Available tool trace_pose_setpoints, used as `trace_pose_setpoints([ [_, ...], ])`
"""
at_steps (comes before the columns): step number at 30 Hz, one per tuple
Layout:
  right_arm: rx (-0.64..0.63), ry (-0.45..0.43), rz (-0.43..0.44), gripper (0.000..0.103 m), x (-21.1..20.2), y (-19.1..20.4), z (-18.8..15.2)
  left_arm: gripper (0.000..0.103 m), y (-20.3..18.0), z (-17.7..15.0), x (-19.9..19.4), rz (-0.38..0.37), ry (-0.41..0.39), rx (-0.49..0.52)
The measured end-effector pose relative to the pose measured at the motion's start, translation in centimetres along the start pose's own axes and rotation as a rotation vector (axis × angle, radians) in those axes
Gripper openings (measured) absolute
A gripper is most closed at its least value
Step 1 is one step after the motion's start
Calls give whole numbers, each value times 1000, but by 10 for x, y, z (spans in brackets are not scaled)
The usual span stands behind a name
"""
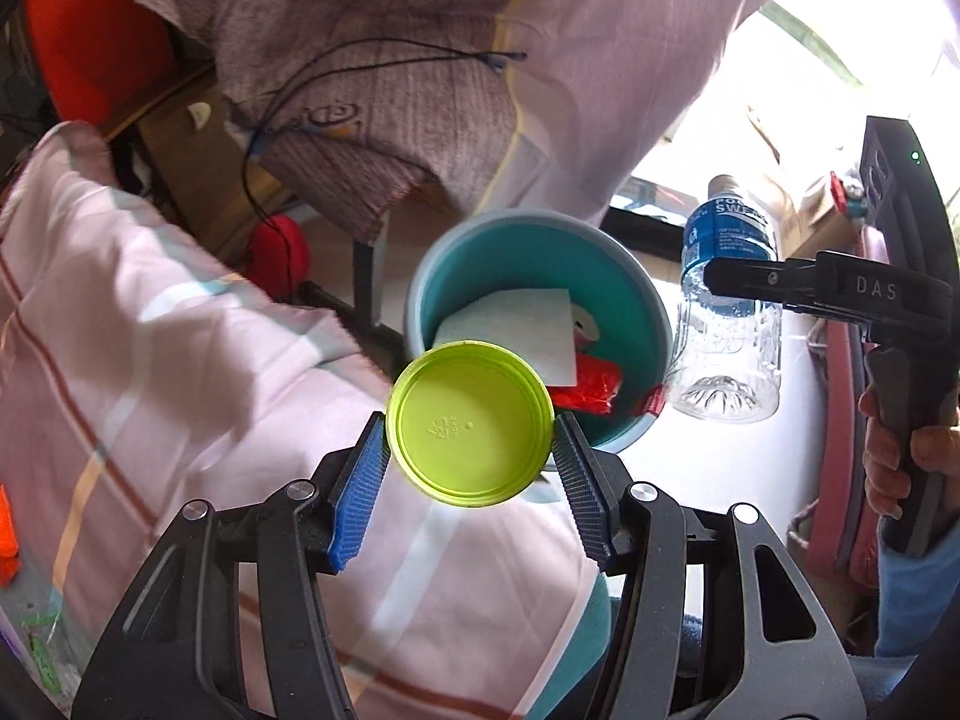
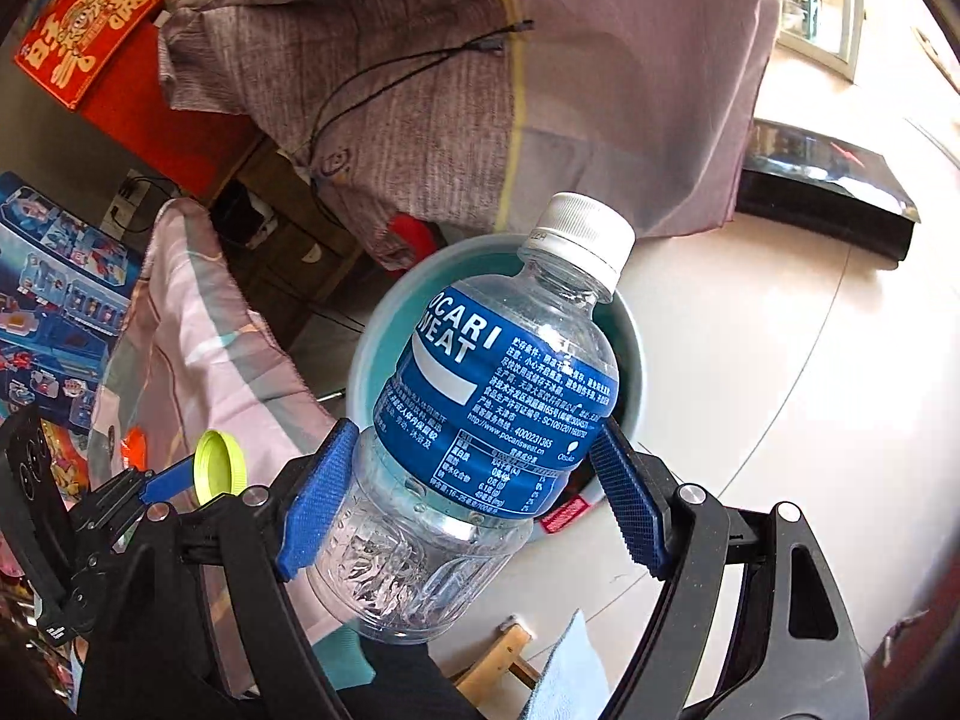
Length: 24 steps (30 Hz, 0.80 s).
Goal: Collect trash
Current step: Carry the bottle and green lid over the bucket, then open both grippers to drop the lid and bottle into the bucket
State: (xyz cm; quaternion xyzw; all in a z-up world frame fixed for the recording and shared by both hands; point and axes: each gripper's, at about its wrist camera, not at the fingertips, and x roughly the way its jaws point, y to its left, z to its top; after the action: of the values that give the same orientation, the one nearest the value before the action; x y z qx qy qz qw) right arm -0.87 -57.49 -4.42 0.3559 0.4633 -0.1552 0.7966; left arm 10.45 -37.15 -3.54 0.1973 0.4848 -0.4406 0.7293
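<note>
Our right tongs (image 2: 474, 492) clamp a clear plastic bottle (image 2: 480, 414), the blue pads (image 2: 312, 504) pressing it on either side at the lower edge of its blue label. The bottle tilts away from us, its white cap (image 2: 585, 231) on and pointing up and to the right. Right behind it we see a teal bin (image 2: 375, 330) on the pale tiled floor (image 2: 780, 390), with a red wrapper (image 2: 564, 513) at its near rim. At lower left our left tongs (image 2: 198, 477) pinch a lime-green lid (image 2: 219, 468) edge-on. A pink striped quilt (image 2: 198, 336) lies left of the bin, and a mauve cloth (image 2: 480, 60) hangs behind it.
</note>
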Motion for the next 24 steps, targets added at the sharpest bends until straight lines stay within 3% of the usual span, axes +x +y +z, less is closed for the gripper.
trace_pose_setpoints([
  [13,12,44,-43,75,19,-21,16,58,-21,30,65,-45,96,25],
  [18,0,57,-54,75,27,-18,22,82,-18,35,72,-37,95,11],
  [24,-24,86,-57,75,39,-13,24,90,-3,32,65,-37,94,-27],
])
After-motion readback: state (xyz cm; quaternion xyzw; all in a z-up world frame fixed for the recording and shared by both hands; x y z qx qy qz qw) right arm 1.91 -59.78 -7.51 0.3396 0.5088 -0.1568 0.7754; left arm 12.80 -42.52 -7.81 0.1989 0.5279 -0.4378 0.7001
